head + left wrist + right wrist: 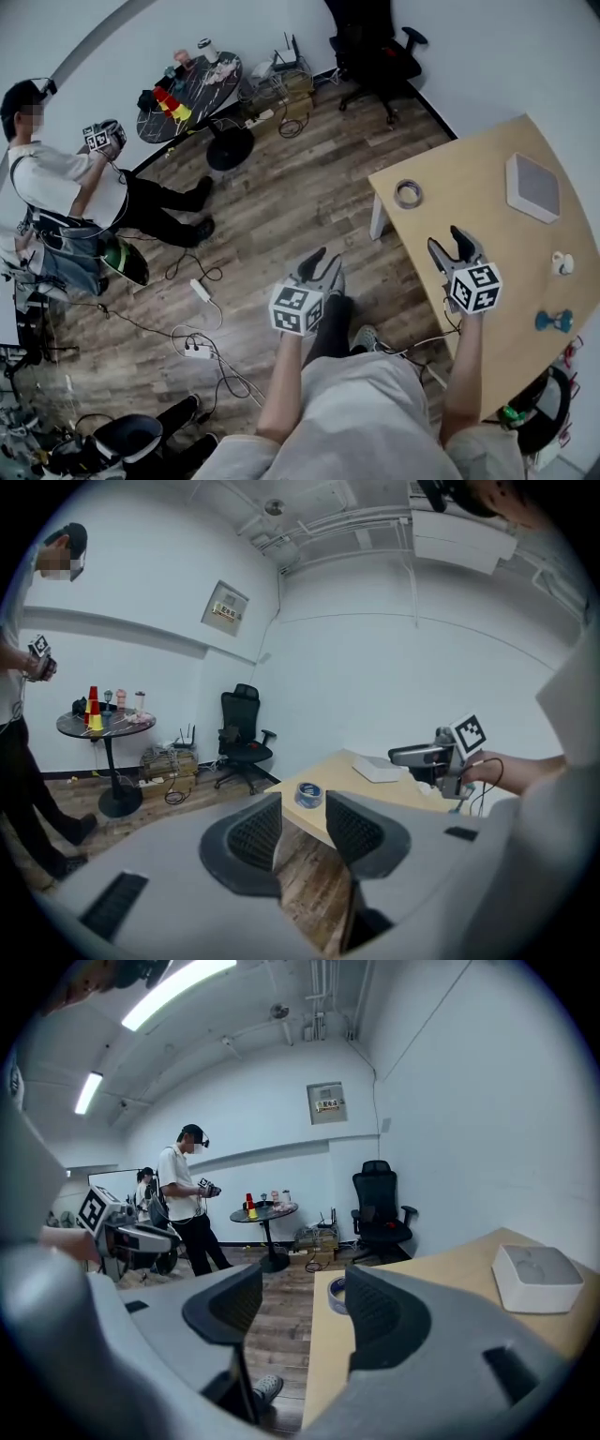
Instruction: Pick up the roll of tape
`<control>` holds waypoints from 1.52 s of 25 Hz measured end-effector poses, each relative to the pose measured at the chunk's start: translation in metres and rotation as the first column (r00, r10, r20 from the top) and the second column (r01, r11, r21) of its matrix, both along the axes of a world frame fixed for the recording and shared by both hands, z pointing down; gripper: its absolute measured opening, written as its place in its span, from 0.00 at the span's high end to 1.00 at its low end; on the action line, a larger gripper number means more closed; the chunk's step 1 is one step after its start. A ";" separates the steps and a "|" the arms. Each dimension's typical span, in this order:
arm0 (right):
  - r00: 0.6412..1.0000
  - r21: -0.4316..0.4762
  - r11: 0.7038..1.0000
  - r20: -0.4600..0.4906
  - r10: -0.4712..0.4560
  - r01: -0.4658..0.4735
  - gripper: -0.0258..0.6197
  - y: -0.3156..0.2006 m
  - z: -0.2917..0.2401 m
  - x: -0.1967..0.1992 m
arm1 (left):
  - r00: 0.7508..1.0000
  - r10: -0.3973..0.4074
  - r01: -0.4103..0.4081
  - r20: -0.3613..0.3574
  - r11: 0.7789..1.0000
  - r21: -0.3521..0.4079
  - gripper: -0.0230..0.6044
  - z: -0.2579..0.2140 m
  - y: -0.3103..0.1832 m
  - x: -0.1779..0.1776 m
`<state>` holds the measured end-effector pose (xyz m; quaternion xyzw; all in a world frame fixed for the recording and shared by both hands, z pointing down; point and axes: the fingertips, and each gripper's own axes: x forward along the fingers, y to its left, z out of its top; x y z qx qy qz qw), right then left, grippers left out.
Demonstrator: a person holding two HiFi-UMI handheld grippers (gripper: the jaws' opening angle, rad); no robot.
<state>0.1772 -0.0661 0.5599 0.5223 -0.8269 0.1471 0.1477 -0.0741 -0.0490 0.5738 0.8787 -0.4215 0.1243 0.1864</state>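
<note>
Approaching comes first: the roll of tape [408, 194] lies flat near the table [478, 178] corner, untouched. Left gripper [320, 259] and right gripper [454, 242] both gape empty, short of it. Next, I judge, one must reach forward and straddle its wall.

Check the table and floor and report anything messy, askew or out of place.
Nothing on the table looks spilled or askew: the tape roll lies flat near its corner. The only untidy spot is the floor, where loose cables and a power strip trail across the boards.
</note>
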 end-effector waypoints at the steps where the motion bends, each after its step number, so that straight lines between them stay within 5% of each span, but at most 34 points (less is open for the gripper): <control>1: 1.000 0.001 1.000 -0.013 -0.004 0.004 0.53 -0.004 -0.001 0.002 | 1.000 0.016 -0.016 -0.002 1.000 -0.001 0.74 0.001 -0.005 0.007; 15: 0.983 -0.134 0.990 -0.171 -0.069 0.046 0.57 -0.095 0.027 0.006 | 0.991 0.096 -0.095 -0.090 0.995 0.013 0.70 -0.006 -0.132 0.047; 26: 0.858 -0.343 0.914 -0.378 -0.346 0.217 0.58 -0.150 0.088 -0.022 | 0.974 0.205 -0.206 -0.093 0.978 -0.005 0.69 0.000 -0.207 0.075; 29: 0.788 -0.441 0.858 -0.415 -0.456 0.264 0.58 -0.153 0.114 -0.027 | 0.965 0.253 -0.254 -0.071 0.967 -0.017 0.69 0.007 -0.215 0.082; 35: 0.507 -0.612 0.710 -0.515 -0.691 0.348 0.58 -0.159 0.160 -0.019 | 0.944 0.328 -0.329 -0.015 0.944 -0.038 0.69 0.022 -0.215 0.093; 38: 0.422 -0.657 0.649 -0.501 -0.756 0.384 0.58 -0.158 0.172 -0.011 | 0.940 0.340 -0.340 -0.008 0.939 -0.056 0.69 0.027 -0.205 0.096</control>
